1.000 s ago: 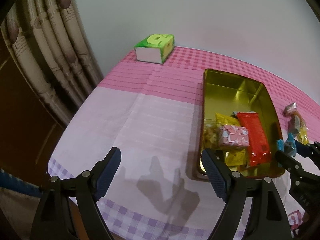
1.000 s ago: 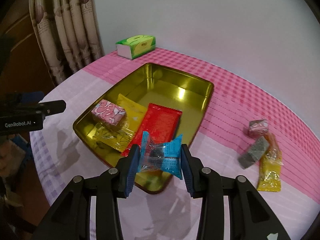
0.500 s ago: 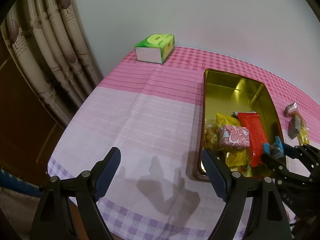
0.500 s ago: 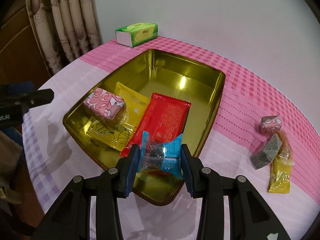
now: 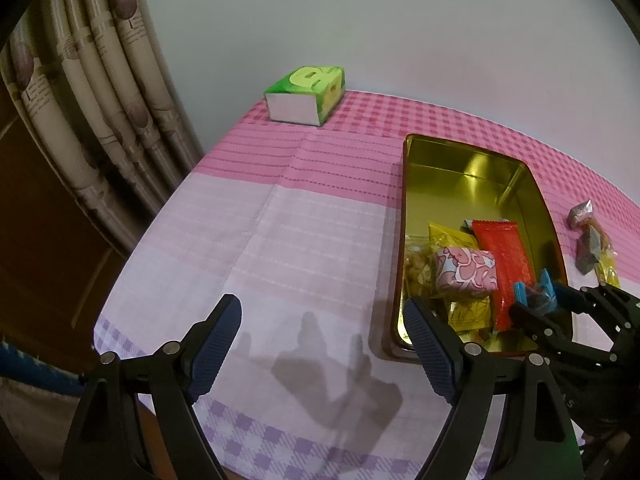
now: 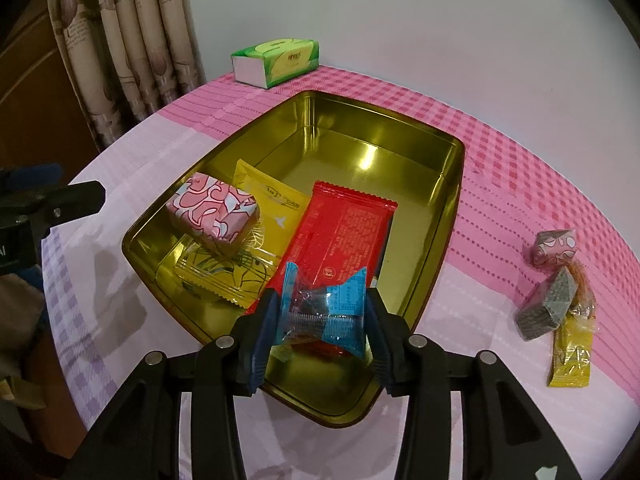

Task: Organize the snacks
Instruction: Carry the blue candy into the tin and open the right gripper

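The right gripper (image 6: 320, 320), jaws opening, has a crinkly blue snack (image 6: 325, 312) between its pads over the shiny gold tin (image 6: 448, 216). The left gripper (image 5: 320, 344) gapes wide, empty, above the pink cloth (image 5: 280, 240).

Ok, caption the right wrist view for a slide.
Right tongs opening around a blue snack packet over the gold tin, above the red wrapper.

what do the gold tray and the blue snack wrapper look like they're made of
Tray: looks like thin metal, glossy gold inside; it shows bright glints and mirrors the packets in its walls.
Blue snack wrapper: probably thin plastic film, partly see-through, crinkled, with gathered ends.
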A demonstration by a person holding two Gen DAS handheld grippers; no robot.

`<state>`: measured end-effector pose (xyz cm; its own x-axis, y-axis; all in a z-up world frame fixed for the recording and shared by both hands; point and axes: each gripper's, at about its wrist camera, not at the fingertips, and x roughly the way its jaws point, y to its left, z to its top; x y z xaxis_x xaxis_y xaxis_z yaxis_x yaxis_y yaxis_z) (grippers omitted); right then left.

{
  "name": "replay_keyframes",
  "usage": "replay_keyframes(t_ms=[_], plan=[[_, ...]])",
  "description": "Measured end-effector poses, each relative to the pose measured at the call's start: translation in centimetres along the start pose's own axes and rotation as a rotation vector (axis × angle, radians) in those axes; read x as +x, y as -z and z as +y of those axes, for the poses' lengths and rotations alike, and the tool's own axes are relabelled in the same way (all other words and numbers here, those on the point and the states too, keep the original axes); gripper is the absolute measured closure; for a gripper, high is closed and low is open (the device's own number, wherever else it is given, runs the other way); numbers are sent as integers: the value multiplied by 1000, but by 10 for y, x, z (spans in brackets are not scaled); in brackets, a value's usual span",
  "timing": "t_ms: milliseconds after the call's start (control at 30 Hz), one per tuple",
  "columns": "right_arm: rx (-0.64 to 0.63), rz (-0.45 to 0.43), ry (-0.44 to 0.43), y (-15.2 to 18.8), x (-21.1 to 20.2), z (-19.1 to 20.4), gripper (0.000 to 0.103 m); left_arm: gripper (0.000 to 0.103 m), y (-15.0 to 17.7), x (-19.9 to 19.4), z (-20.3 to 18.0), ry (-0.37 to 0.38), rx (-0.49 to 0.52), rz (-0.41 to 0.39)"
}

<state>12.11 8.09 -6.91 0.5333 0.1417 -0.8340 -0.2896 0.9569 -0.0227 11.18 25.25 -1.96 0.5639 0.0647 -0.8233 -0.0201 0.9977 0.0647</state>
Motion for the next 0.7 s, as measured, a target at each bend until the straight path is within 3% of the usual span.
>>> replay_keyframes(t_ms=[467,700], plan=[[30,-66,-24,-3,-21,-4,39,20,2,0,-2,0,10,-3],[83,-116,19,8,-48,-40,34,20,2,0,-2,-1,7,-7]])
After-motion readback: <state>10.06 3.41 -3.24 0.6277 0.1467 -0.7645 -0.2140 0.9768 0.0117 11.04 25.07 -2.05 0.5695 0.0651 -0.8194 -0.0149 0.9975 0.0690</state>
